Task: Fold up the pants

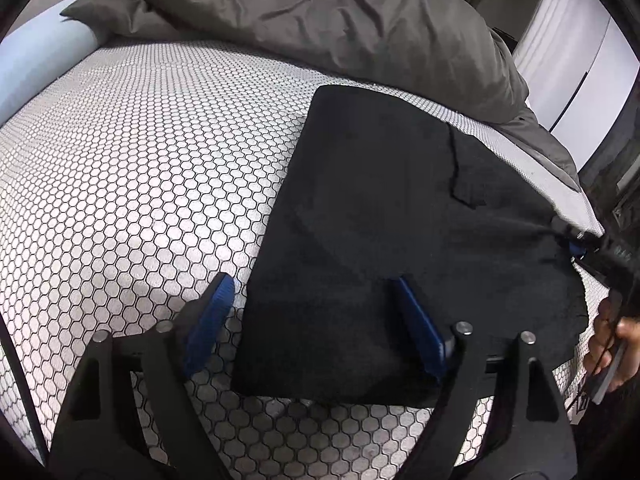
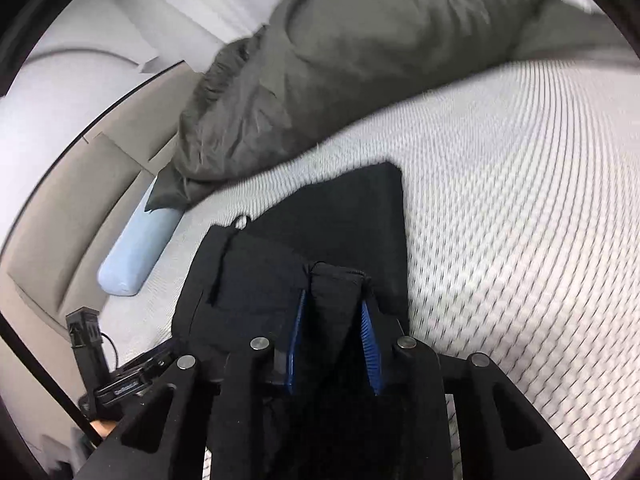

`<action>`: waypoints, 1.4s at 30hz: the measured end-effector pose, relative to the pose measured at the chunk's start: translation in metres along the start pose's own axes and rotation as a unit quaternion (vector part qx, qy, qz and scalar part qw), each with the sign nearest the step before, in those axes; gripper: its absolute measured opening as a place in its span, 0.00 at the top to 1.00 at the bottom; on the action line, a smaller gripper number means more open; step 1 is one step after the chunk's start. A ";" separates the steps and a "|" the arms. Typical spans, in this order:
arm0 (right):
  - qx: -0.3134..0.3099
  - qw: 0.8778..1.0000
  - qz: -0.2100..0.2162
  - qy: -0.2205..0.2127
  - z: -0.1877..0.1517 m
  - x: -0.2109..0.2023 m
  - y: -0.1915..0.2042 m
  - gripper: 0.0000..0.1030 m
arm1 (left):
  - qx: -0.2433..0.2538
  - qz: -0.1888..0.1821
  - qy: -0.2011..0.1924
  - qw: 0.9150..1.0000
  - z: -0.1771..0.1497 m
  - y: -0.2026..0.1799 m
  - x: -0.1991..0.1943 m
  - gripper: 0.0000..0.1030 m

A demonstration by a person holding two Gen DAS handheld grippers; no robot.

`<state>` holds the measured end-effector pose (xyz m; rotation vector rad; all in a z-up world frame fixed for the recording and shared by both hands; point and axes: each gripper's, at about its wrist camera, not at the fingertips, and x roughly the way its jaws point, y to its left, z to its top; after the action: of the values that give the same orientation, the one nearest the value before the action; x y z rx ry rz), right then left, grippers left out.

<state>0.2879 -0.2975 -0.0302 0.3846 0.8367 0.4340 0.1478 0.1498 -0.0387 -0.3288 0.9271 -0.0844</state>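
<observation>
Right gripper [image 2: 334, 300] clamped on a bunched fold of black pants [image 2: 340, 216], left gripper [image 1: 312, 292] spread wide, straddling the pants' edge on honeycomb-patterned mattress [image 1: 140, 160].

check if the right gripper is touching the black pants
Touching. In the right wrist view, the right gripper has a bunched fold of the black pants pinched between its blue pads.

Right wrist view motion-blurred: bed [image 2: 520, 200] pattern smears into streaks. Pants [image 2: 340, 220] near end hidden behind right gripper [image 2: 334, 312]. In left wrist view the right gripper [image 1: 576, 246] is mostly cut off at frame edge, as is the hand [image 1: 612, 348]. Grey duvet [image 1: 320, 20] runs off top.
</observation>
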 end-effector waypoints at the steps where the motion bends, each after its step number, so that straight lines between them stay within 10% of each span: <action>1: -0.001 1.000 -0.015 0.008 -0.002 0.004 -0.003 0.72 | 0.000 -0.002 0.002 1.000 0.001 0.000 0.001 0.20; 7: 0.023 0.999 -0.043 0.015 -0.009 -0.005 -0.012 0.36 | -0.009 0.013 -0.015 1.000 0.005 -0.005 -0.013 0.22; 15: -0.038 0.999 0.004 0.026 -0.065 -0.033 0.026 0.49 | 0.092 -0.039 -0.037 0.994 -0.011 -0.079 -0.025 0.21; 19: -0.079 0.995 -0.032 0.049 -0.082 -0.021 0.028 0.64 | 0.161 0.010 -0.023 0.987 -0.024 -0.104 0.000 0.22; 27: -0.061 0.998 -0.020 0.027 -0.092 -0.045 0.014 0.54 | 0.166 0.016 -0.034 0.985 -0.029 -0.103 -0.007 0.22; 31: -0.100 0.994 -0.021 -0.041 -0.088 -0.061 0.044 0.52 | 0.151 -0.056 -0.064 0.985 -0.039 -0.108 -0.037 0.22; 36: -0.097 0.995 0.019 -0.022 -0.091 -0.022 0.077 0.79 | 0.140 -0.072 -0.024 0.987 -0.042 -0.106 -0.016 1.00; 42: -0.082 0.996 -0.018 0.029 -0.094 0.015 0.066 1.00 | 0.108 -0.050 -0.034 0.992 -0.036 -0.068 -0.018 1.00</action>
<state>0.2096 -0.2196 -0.0644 0.2046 0.8567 0.4782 0.1127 0.0807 -0.0231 -0.1767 0.8246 -0.2622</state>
